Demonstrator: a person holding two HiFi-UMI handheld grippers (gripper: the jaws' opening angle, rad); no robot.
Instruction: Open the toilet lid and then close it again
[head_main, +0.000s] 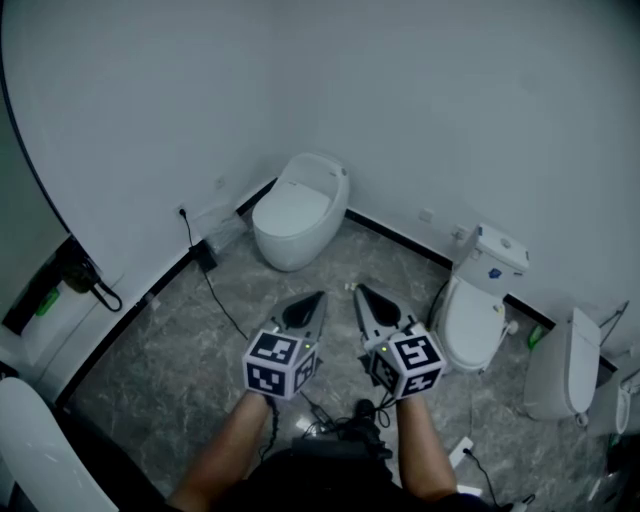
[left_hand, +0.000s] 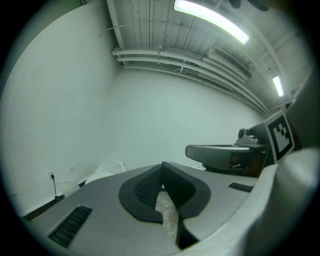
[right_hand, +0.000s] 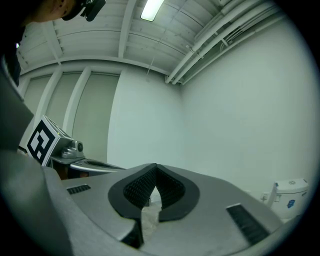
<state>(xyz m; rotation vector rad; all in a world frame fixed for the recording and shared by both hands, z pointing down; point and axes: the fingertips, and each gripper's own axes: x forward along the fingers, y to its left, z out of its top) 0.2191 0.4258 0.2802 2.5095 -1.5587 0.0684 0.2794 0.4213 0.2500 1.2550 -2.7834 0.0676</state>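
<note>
A grey marbled stone floor (head_main: 180, 340) runs up to plain white walls (head_main: 150, 100) edged with a black skirting strip. In the far corner stands a white rounded one-piece toilet (head_main: 290, 248). Its smooth white lid (head_main: 295, 203) lies flat and closed. It is well apart from both grippers, ahead of them. Along the right wall, a second white toilet with a boxy tank (head_main: 478, 305) stands with its lid down too.

In front of the person, the left gripper (head_main: 312, 303) and the right gripper (head_main: 364, 296) are held side by side, near each other but not touching, above the floor. Each carries its marker cube. Both point roughly level toward the corner. In each gripper view, the black ribbed fingers are clenched tip to tip, with nothing between them.

A thin black cable (head_main: 222, 305) trails across the floor from the left wall.
</note>
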